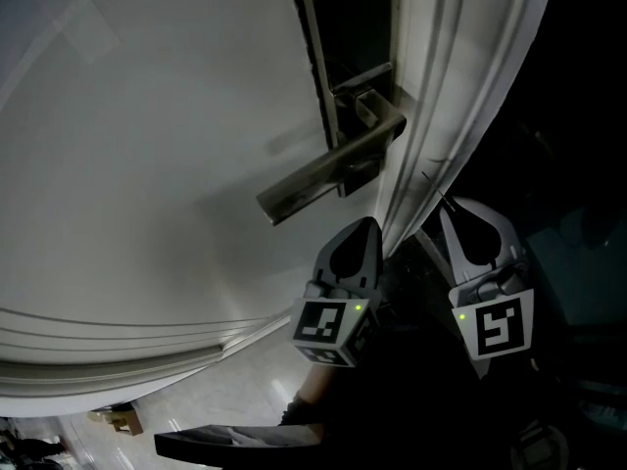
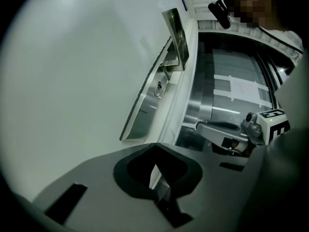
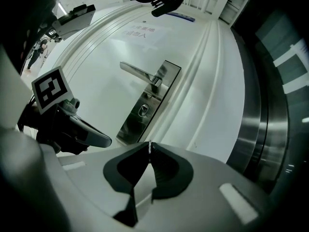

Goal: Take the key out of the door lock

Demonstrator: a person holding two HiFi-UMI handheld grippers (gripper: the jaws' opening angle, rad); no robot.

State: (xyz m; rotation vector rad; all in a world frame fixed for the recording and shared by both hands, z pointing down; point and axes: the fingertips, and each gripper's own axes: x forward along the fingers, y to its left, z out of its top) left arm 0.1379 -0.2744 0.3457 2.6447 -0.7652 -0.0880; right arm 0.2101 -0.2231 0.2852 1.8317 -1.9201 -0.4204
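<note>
Head view: the white door (image 1: pixel 147 164) carries a dark lock plate (image 1: pixel 343 37) with a lever handle (image 1: pixel 328 172) standing out from it. The left tongs (image 1: pixel 364 233) and right tongs (image 1: pixel 453 221) both hang below the handle, the left at the door's edge moulding and the right just past it, tips pointing up; their state cannot be read from here. Left gripper view: the left tongs (image 2: pixel 154 151) are closed tip to tip with nothing between them. Ahead of them is the lock plate (image 2: pixel 145 110) with the lock cylinder (image 2: pixel 158 88) below the lever handle (image 2: pixel 176 37); no key shows in the keyhole. The right tongs (image 2: pixel 217 127) lie to the right, in front of a steel frame (image 2: pixel 227 91), with their marker cube (image 2: pixel 273 120) behind them. Right gripper view: the right tongs (image 3: pixel 149 151) are closed, and a thin, bright, toothed sliver stands up at their tip line, which appears to be the key (image 3: pixel 149 145) seen edge-on, well apart from the lock. Beyond it, the lock cylinder (image 3: pixel 143 110) sits low on the lock plate (image 3: pixel 149 100), its keyhole bare, with the lever handle (image 3: pixel 140 73) above. The left tongs (image 3: pixel 96 137) show at the left, apart from the door. A paper notice (image 3: pixel 140 33) is stuck higher on the door.
</note>
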